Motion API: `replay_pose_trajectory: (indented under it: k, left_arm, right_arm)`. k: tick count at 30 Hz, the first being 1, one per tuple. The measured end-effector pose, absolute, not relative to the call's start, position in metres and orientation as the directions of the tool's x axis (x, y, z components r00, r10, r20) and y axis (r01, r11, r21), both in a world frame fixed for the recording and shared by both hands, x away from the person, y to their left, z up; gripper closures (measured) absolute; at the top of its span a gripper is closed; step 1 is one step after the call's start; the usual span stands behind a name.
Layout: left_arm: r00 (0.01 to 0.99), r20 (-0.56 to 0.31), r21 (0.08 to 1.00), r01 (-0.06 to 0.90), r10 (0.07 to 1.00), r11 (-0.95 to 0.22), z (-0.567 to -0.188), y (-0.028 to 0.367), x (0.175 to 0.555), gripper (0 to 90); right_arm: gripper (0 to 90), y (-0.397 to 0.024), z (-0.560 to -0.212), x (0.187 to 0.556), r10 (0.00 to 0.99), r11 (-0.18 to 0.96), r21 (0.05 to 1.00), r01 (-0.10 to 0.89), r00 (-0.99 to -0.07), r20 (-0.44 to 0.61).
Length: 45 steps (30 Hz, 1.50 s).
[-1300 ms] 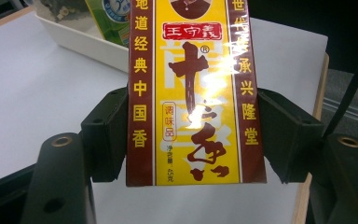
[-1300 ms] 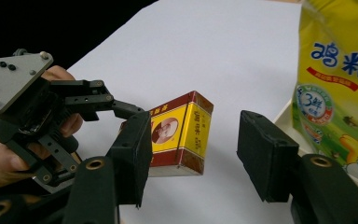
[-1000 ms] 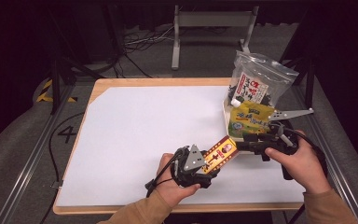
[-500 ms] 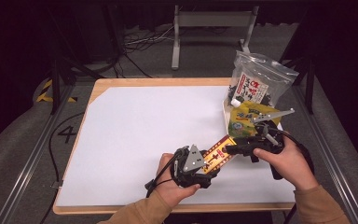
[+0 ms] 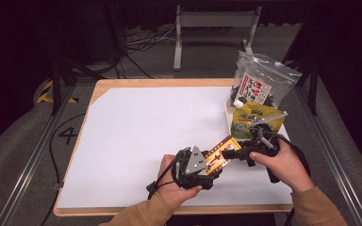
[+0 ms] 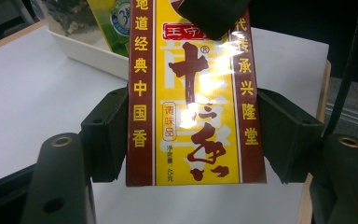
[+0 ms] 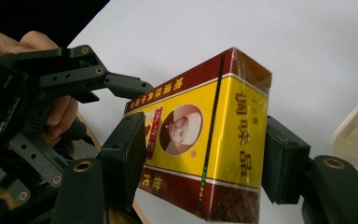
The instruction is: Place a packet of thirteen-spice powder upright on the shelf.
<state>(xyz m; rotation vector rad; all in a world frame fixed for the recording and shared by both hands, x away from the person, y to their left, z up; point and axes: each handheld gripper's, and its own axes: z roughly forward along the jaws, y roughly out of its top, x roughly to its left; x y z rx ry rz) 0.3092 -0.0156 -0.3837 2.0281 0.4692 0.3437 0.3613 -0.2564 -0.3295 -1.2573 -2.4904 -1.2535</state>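
A yellow and dark-red box with Chinese lettering [image 5: 220,153] is held just above the white board near the front edge. My left gripper [image 5: 215,163] is shut on its near end, pads pressing both long edges of the box [image 6: 191,93]. My right gripper [image 5: 234,151] comes in from the right. Its jaws have just been opening and now straddle the far end of the box [image 7: 200,140], with no clear squeeze on it. In the right gripper view, the left gripper's fingers [image 7: 121,86] reach along the box's far side.
A white tray [image 5: 228,117] at the board's right edge holds a yellow-green pouch [image 5: 254,120] and a clear bag of dark contents [image 5: 261,84]. The white board [image 5: 146,127] stretches left and back. A metal stand [image 5: 212,21] is beyond the table.
My right hand has come left and down from beside the tray to the box, and its jaws now sit around the far end. The left hand and the box have not moved.
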Motion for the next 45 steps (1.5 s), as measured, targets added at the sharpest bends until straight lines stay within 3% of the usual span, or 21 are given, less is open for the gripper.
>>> replay_pose_trajectory:
  k: [7, 16, 40, 43, 45]
  left_arm:
    - [0.883, 0.044, 0.879, 0.188, 0.468, -0.438, -0.384, -0.015, 0.310, 32.5]
    - [0.884, 0.034, 0.872, 0.201, 0.465, -0.446, -0.387, -0.016, 0.311, 32.6]
    - [0.893, 0.048, 0.867, 0.185, 0.447, -0.463, -0.376, -0.014, 0.313, 29.1]
    - [0.897, 0.039, 0.869, 0.187, 0.441, -0.457, -0.374, -0.011, 0.313, 29.1]
    - [0.896, 0.041, 0.871, 0.185, 0.442, -0.455, -0.372, -0.008, 0.314, 28.9]
  right_arm:
    - [41.8, -0.254, -0.332, 0.361, 0.629, 0.323, 0.630, 0.707, -0.657, 0.415]
    - [56.8, -0.257, -0.328, 0.359, 0.582, 0.312, 0.688, 0.656, -0.704, 0.407]
    - [66.4, -0.250, -0.306, 0.352, 0.572, 0.323, 0.705, 0.631, -0.724, 0.386]
    - [68.5, -0.250, -0.302, 0.352, 0.644, 0.371, 0.709, 0.600, -0.716, 0.269]
    - [68.5, -0.253, -0.301, 0.352, 0.643, 0.373, 0.709, 0.599, -0.718, 0.268]
